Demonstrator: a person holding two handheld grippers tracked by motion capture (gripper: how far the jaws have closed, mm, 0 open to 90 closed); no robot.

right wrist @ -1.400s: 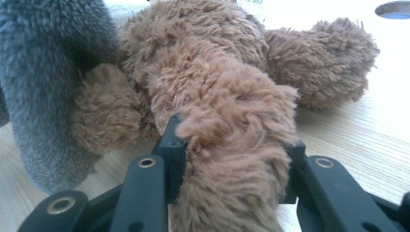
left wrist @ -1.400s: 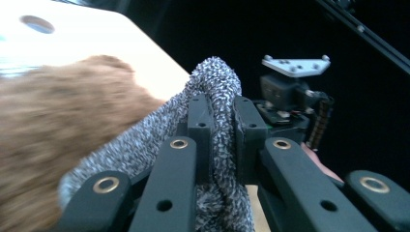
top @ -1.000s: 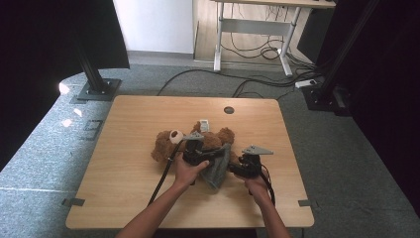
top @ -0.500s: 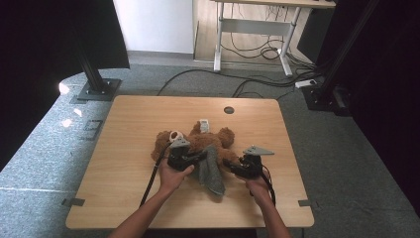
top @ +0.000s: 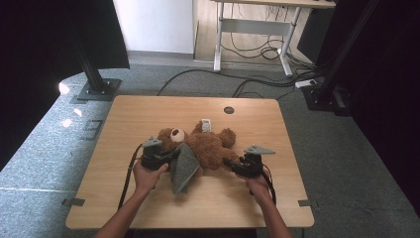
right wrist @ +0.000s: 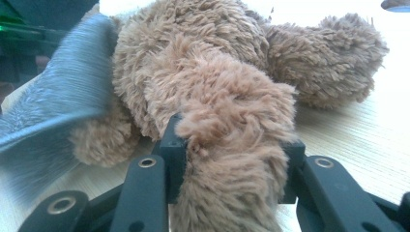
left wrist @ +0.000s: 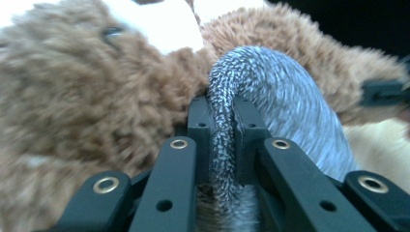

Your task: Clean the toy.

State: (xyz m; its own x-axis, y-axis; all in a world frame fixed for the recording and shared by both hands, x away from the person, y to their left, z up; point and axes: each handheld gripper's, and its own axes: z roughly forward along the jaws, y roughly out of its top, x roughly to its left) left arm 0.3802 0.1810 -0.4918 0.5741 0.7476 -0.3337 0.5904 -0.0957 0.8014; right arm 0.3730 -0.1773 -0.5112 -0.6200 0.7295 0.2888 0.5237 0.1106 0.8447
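Observation:
A brown teddy bear (top: 208,146) lies on its back in the middle of the wooden table (top: 148,111), head to the left. A grey knitted cloth (top: 184,167) drapes over its left side. My left gripper (top: 171,157) is shut on a fold of that grey cloth (left wrist: 270,101), right beside the bear's head (left wrist: 87,96). My right gripper (top: 229,162) is shut on one of the bear's legs (right wrist: 237,159); the brown fur bulges between its jaws. The bear's body (right wrist: 193,53) and other leg (right wrist: 333,58) lie beyond, with the grey cloth (right wrist: 63,96) at the left.
A small white tag or label (top: 206,124) lies by the bear's far side. A round cable hole (top: 228,110) sits near the table's far edge. Black stands (top: 96,84) flank the table, and cables (top: 257,84) run over the floor behind it.
My left gripper has pulled the grey cloth leftward across the bear, from its middle toward its head. The right gripper has stayed put on the leg.

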